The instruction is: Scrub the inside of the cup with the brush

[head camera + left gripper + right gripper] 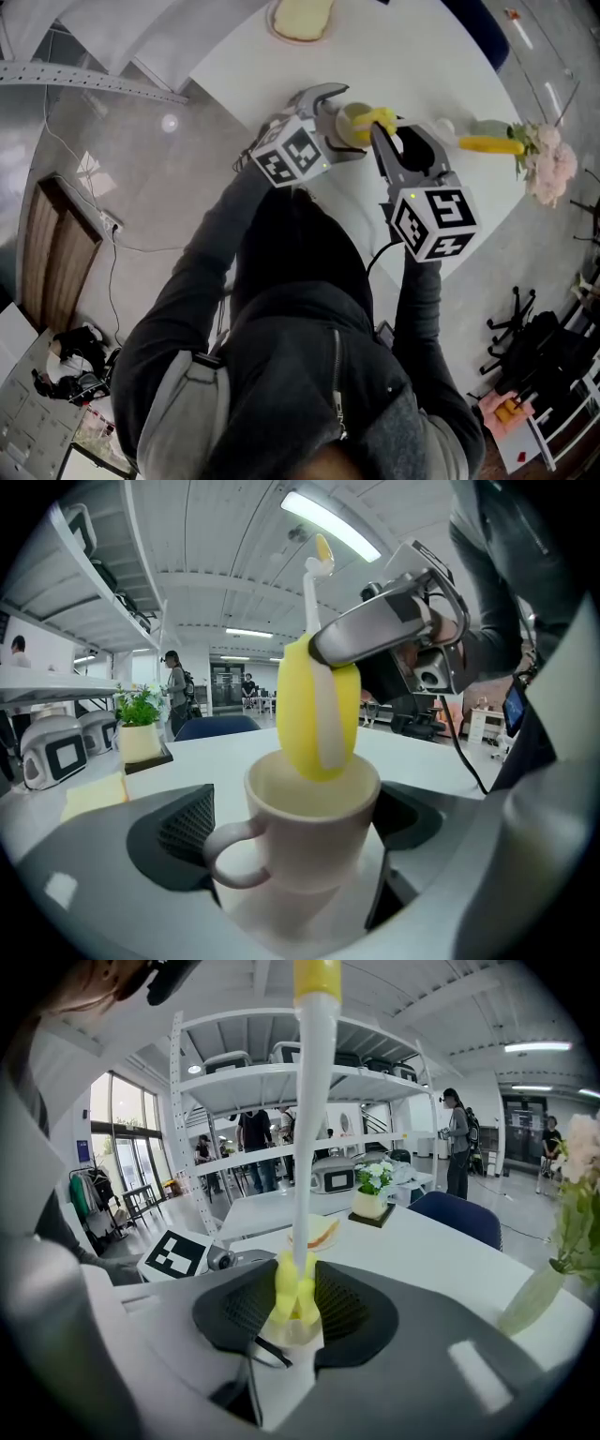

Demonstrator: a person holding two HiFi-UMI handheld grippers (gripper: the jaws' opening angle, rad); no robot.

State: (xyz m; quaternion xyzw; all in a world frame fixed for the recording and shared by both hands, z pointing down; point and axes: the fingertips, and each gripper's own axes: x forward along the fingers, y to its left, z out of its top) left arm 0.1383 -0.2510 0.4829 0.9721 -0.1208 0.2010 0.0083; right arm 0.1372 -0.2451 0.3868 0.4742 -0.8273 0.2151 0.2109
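Your left hand-held gripper [349, 122] is closed round the body of the cup [314, 841], handle turned outward, mouth up and clear of the bench [441, 56]; that grip looks meant to keep the cup from turning under the scrub; your right hand-held gripper [298, 1302] is clamped on the brush [319, 714] low on its stem, so the yellow head points down and sits partly inside the cup's mouth, touching or nearly touching the rim; the head seems not yet at the bottom. Around you: a vase of flowers [534, 1302] just right of your right arm, a plate [300, 17] beyond the cup, a potted plant [139, 724] farther off; nothing blocks the cup, but mind the vase on wide strokes.
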